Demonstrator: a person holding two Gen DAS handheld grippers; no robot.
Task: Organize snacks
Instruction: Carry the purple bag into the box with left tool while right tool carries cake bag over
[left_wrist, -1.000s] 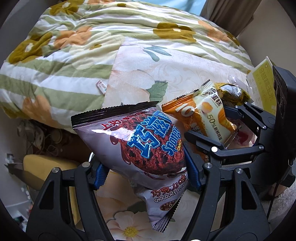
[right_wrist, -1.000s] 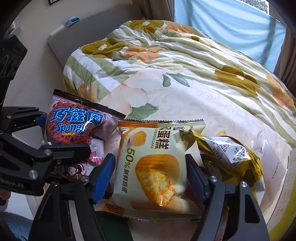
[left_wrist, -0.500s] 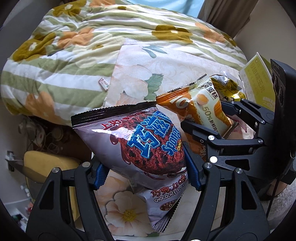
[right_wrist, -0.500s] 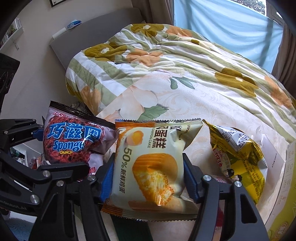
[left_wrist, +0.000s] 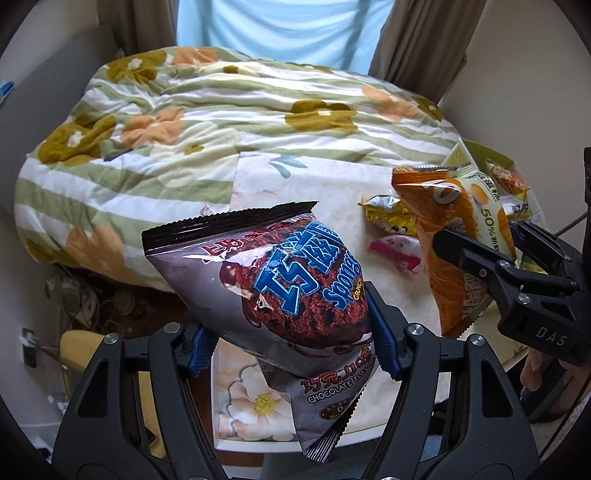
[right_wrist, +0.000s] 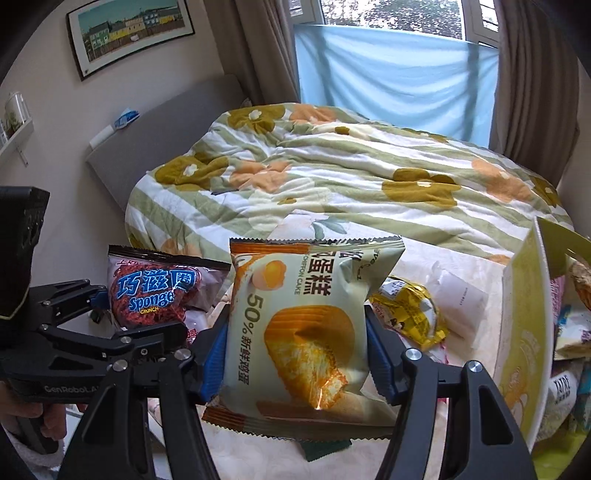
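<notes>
My left gripper (left_wrist: 291, 343) is shut on a purple chocolate Sponge Crunch bag (left_wrist: 280, 291) and holds it above the floral-cloth table (left_wrist: 325, 184). My right gripper (right_wrist: 295, 354) is shut on a cream and orange chiffon cake pack (right_wrist: 306, 328), lifted off the table. The cake pack (left_wrist: 458, 236) and right gripper also show at the right of the left wrist view. The Sponge bag (right_wrist: 159, 295) and left gripper show at the left of the right wrist view.
A yellow snack pack (right_wrist: 410, 314) and a pink packet (left_wrist: 395, 251) lie on the table. A yellow-green cardboard box (right_wrist: 524, 332) holding several snacks stands at the right. A white paper (right_wrist: 461, 295) lies nearby. A bed with a flowered quilt (right_wrist: 332, 177) is behind.
Both grippers have risen with their packs and tilted up, so the window and curtains now show. The yellow pack has stayed on the table.
</notes>
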